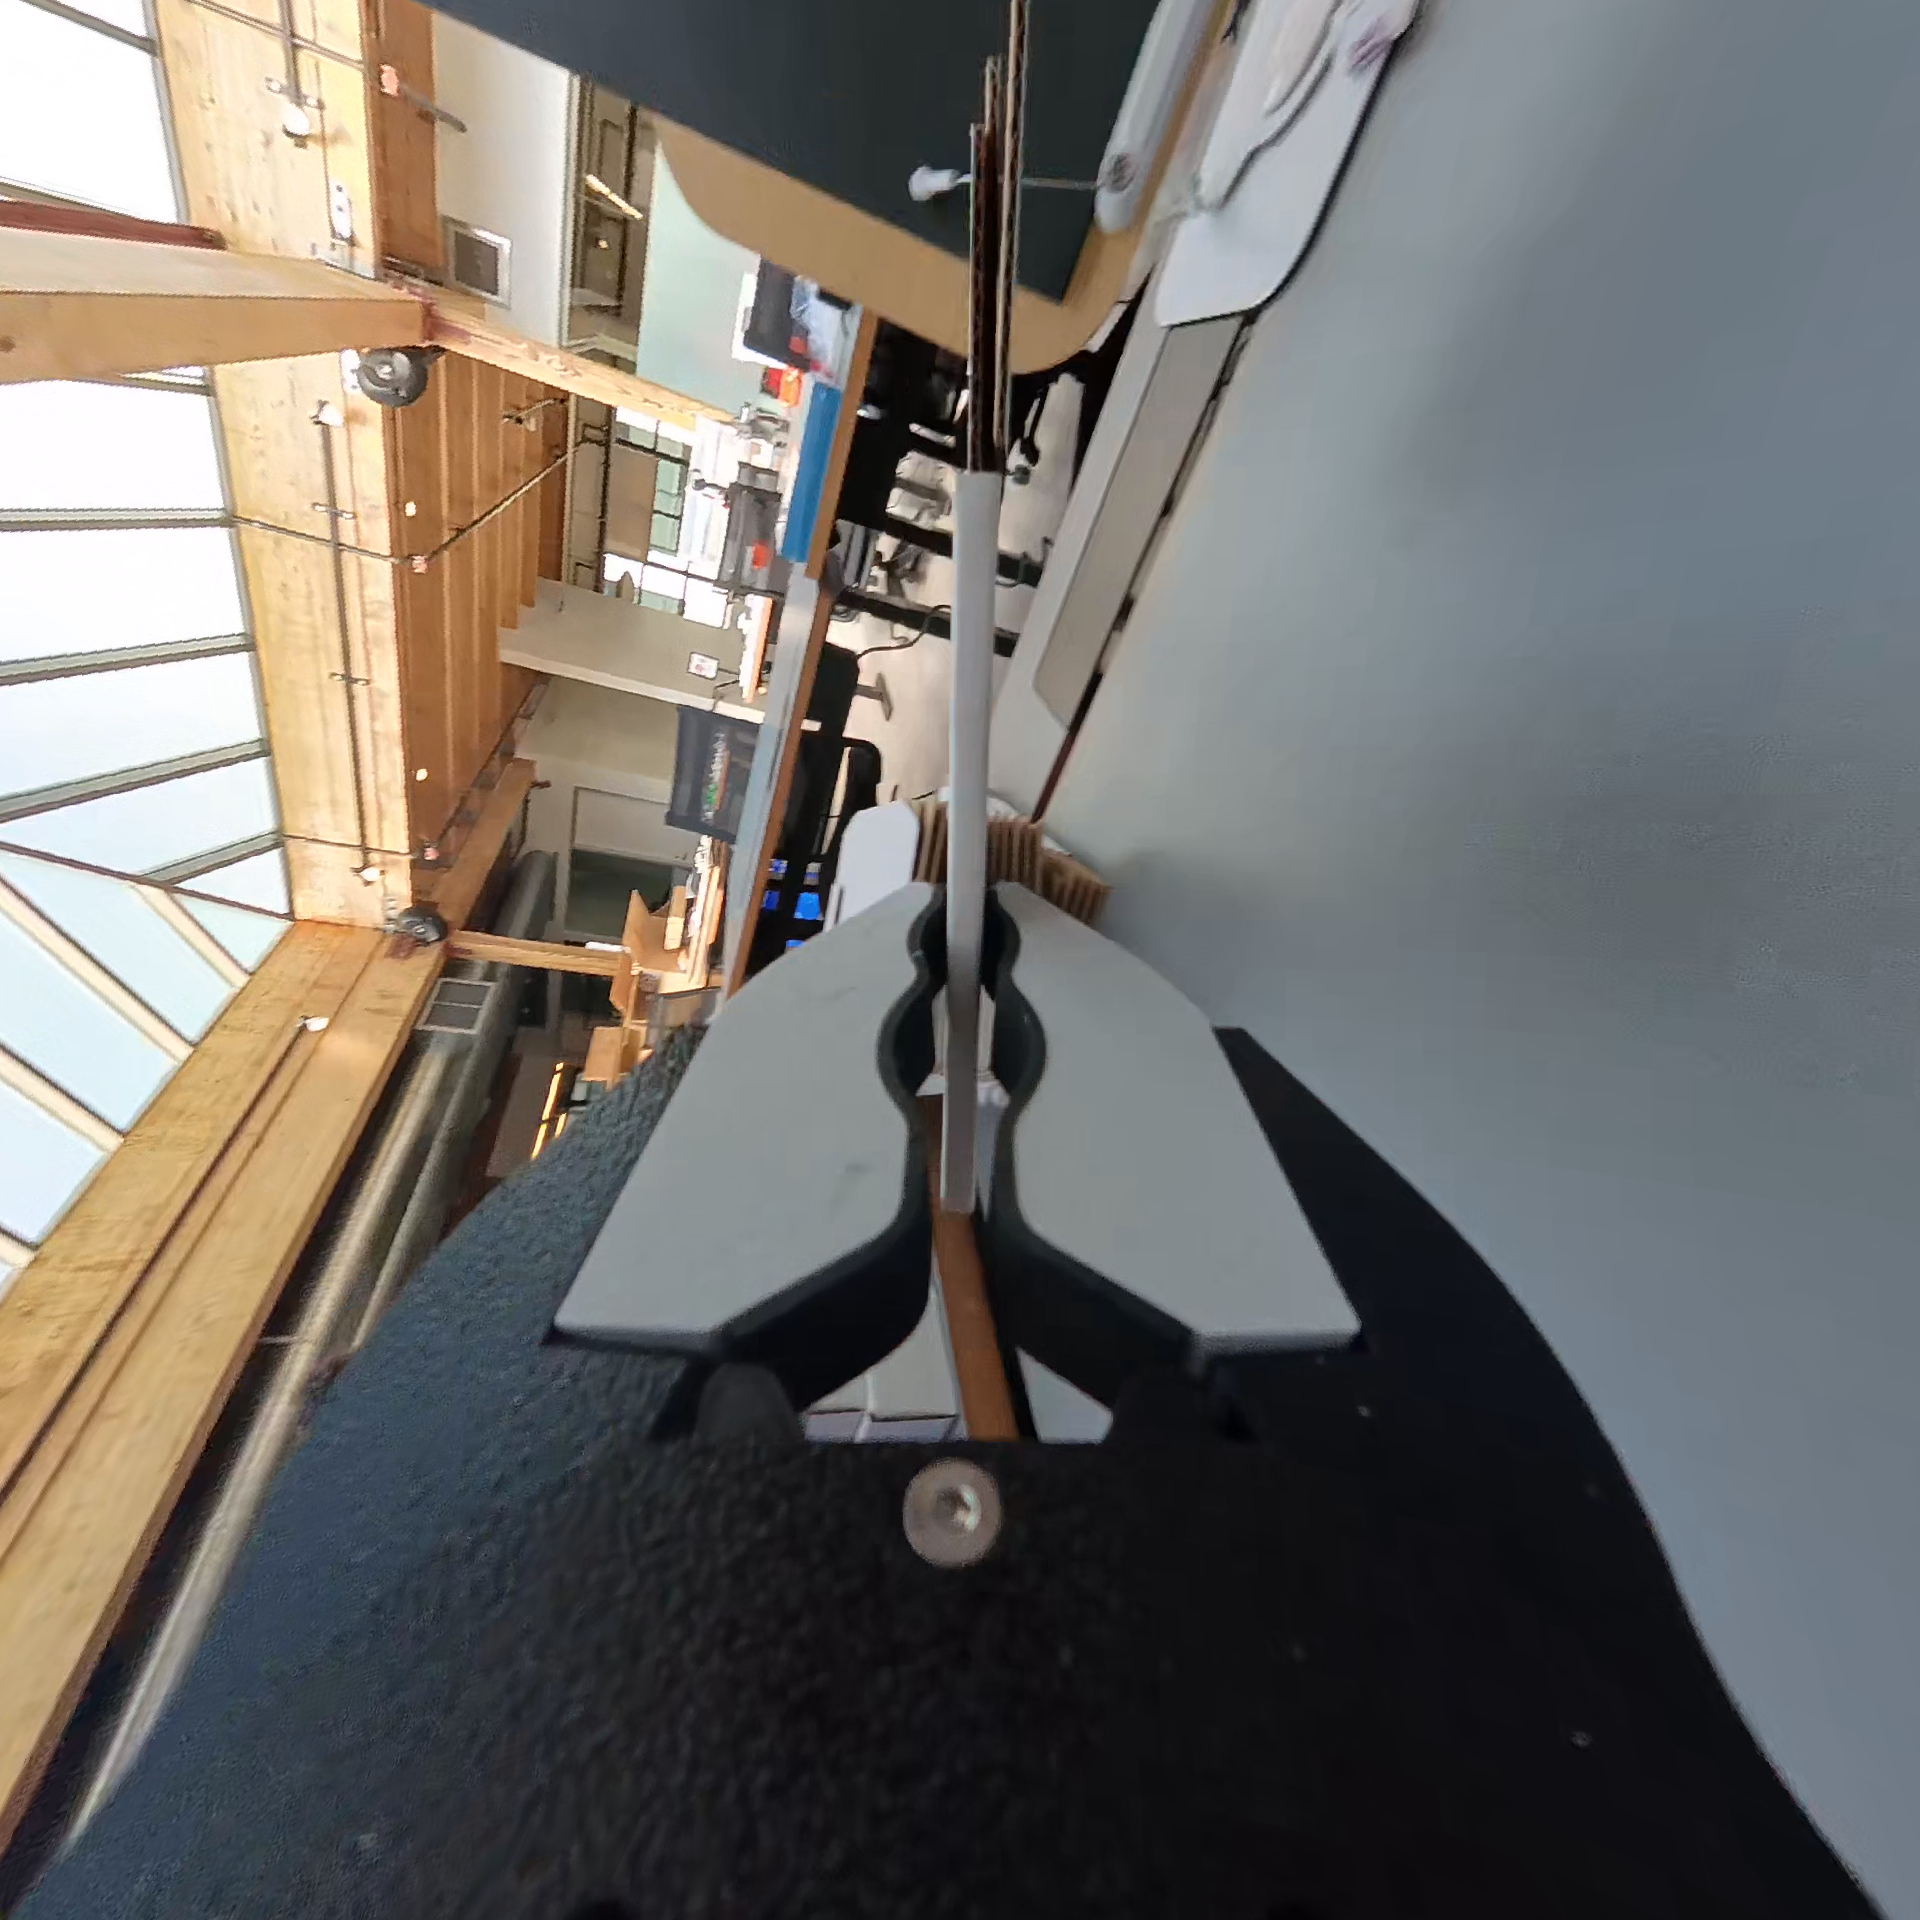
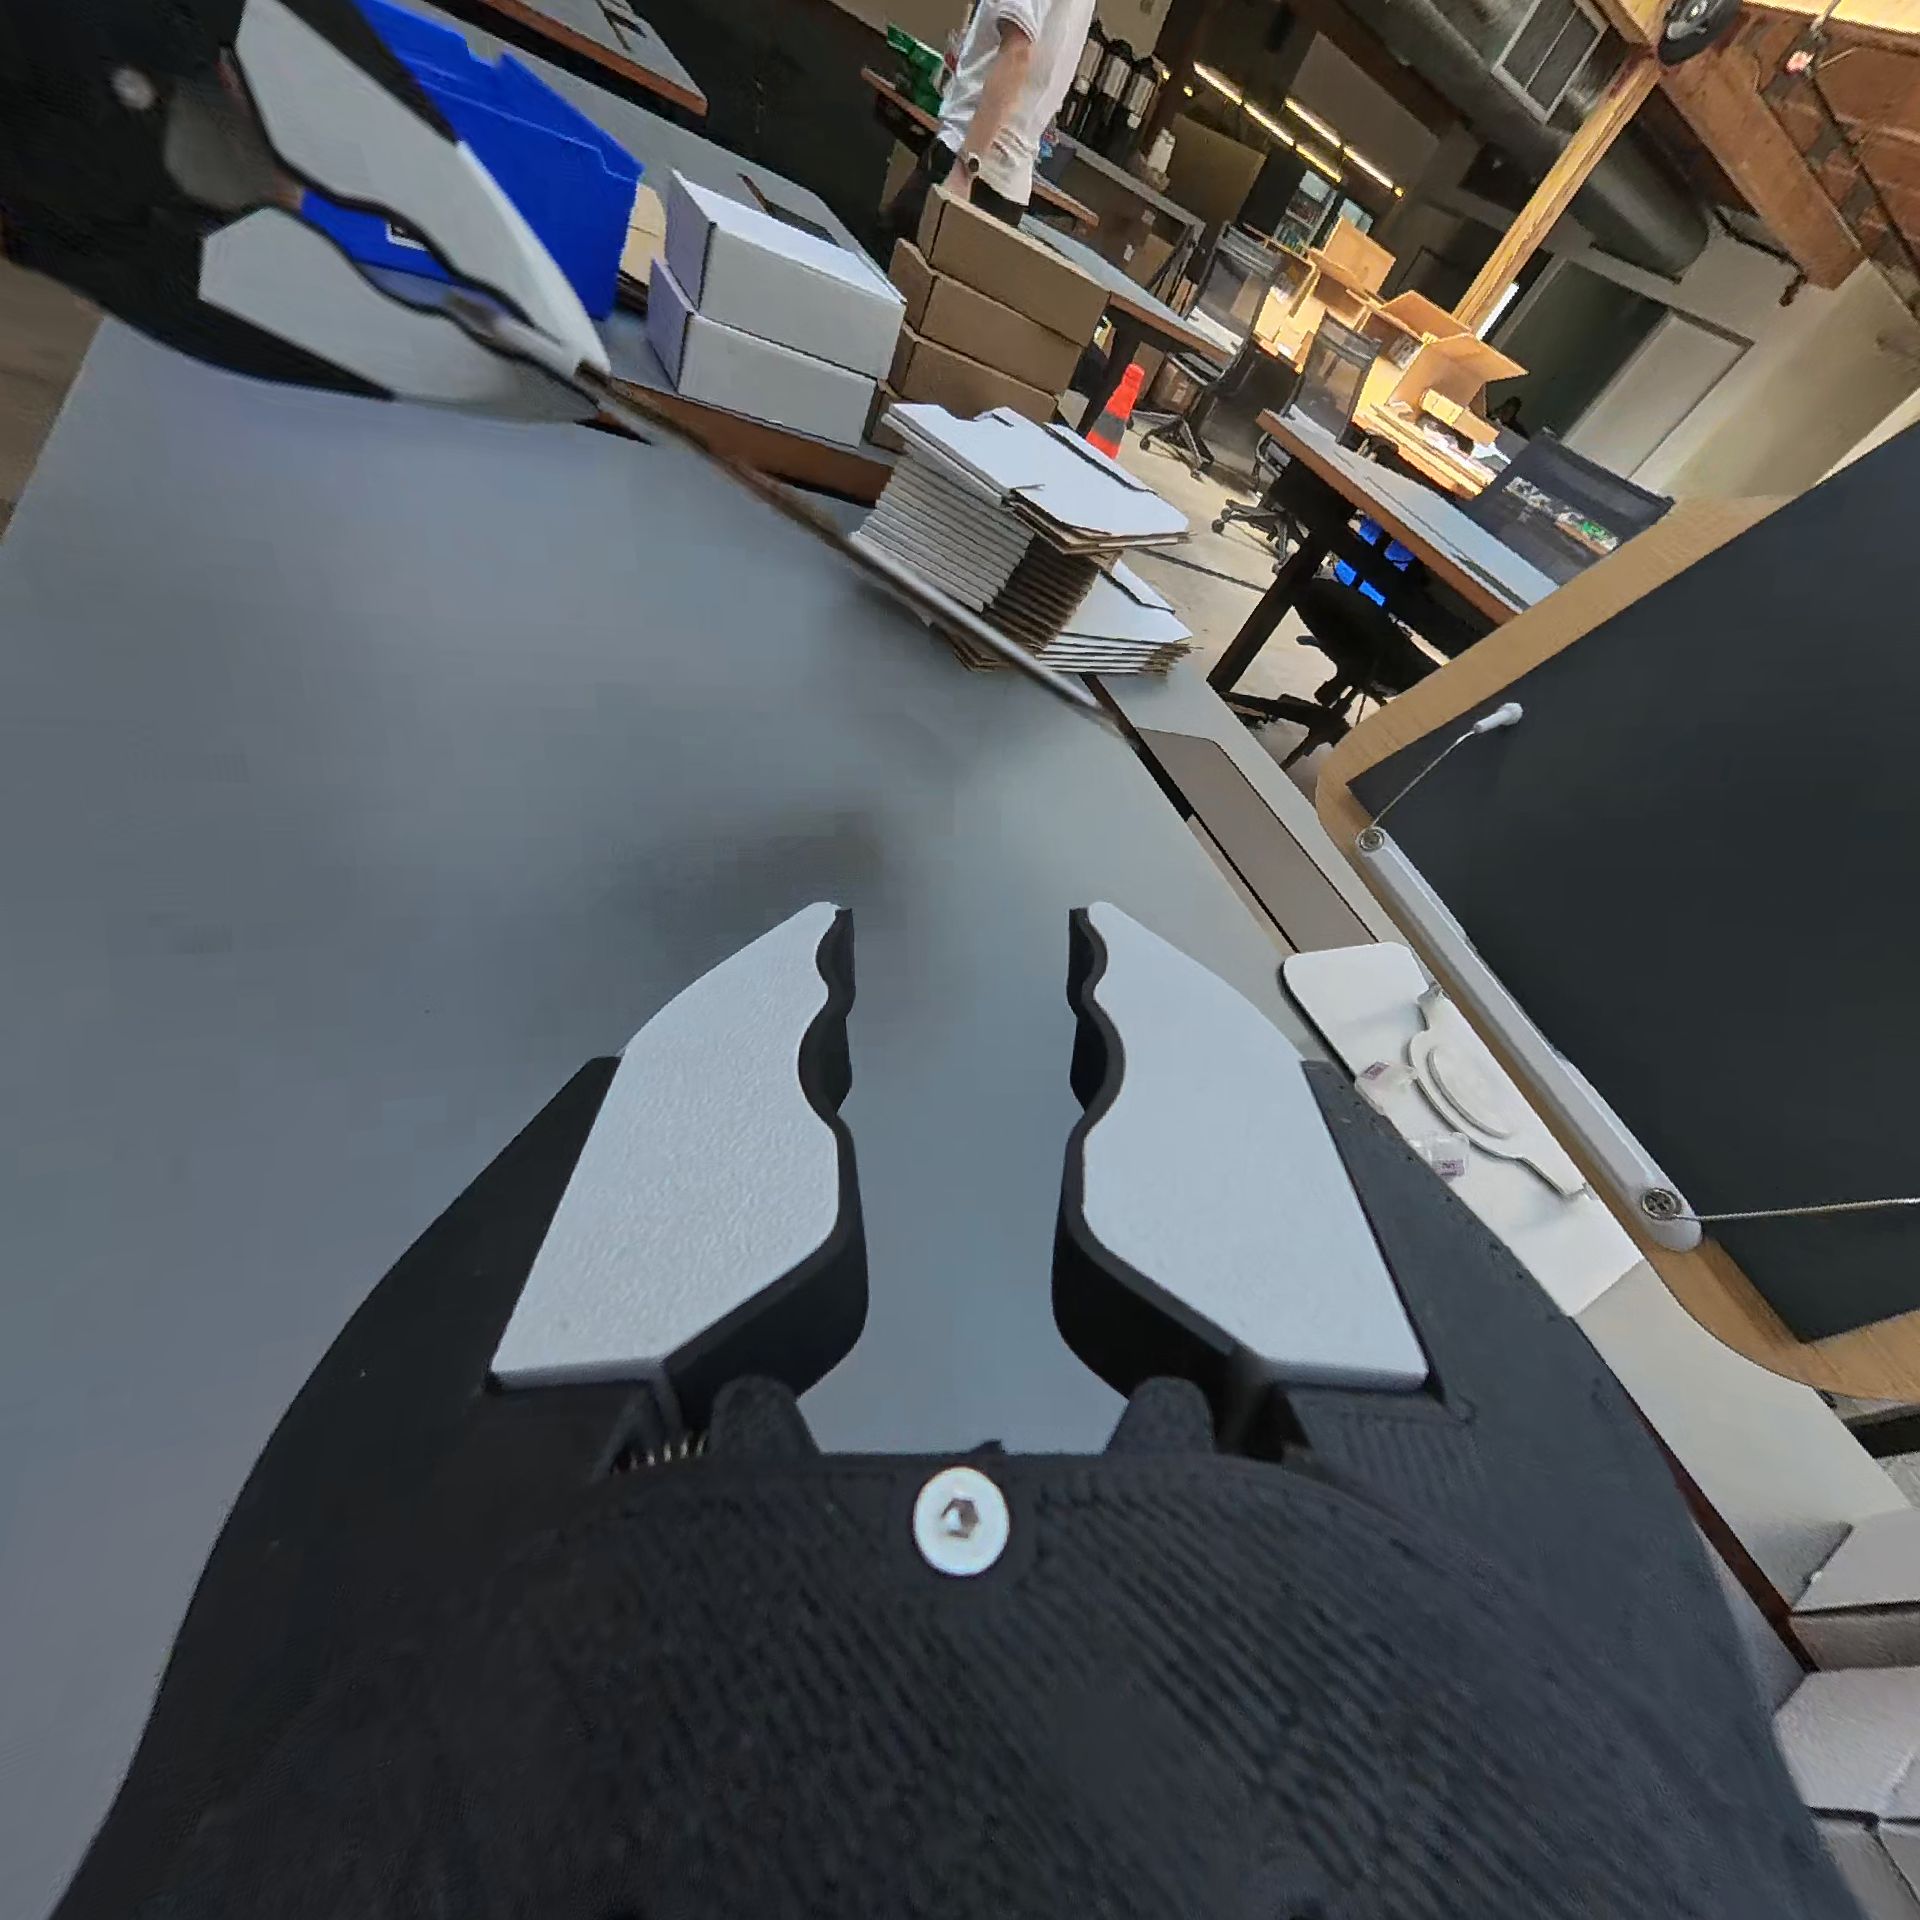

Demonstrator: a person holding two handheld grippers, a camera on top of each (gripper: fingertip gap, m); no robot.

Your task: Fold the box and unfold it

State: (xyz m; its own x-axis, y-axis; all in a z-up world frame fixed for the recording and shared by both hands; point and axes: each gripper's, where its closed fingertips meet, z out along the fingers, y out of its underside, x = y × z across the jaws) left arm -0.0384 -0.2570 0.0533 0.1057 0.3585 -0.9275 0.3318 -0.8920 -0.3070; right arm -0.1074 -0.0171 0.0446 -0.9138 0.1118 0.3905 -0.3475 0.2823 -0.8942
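Note:
My left gripper (image 1: 961, 920) is shut on a flat, unfolded cardboard box blank (image 1: 971, 665), white on one side and brown on the other. I see the blank edge-on between the fingers, and it runs away from the camera. The view is turned on its side, with the grey table (image 1: 1507, 831) at the right. In the right wrist view the left gripper (image 2: 582, 364) is at the top left, and the blank (image 2: 748, 436) stretches from it toward the stack. My right gripper (image 2: 961, 920) is open and empty, low over the grey table (image 2: 416, 727).
A stack of flat box blanks (image 2: 1029, 520) lies at the table's far edge. Behind it are two folded white boxes (image 2: 779, 301), a blue bin (image 2: 520, 135) and brown cartons (image 2: 997, 301). A dark partition (image 2: 1714, 831) and a white pad (image 2: 1434, 1091) are at the right. A person (image 2: 1003, 73) stands far back.

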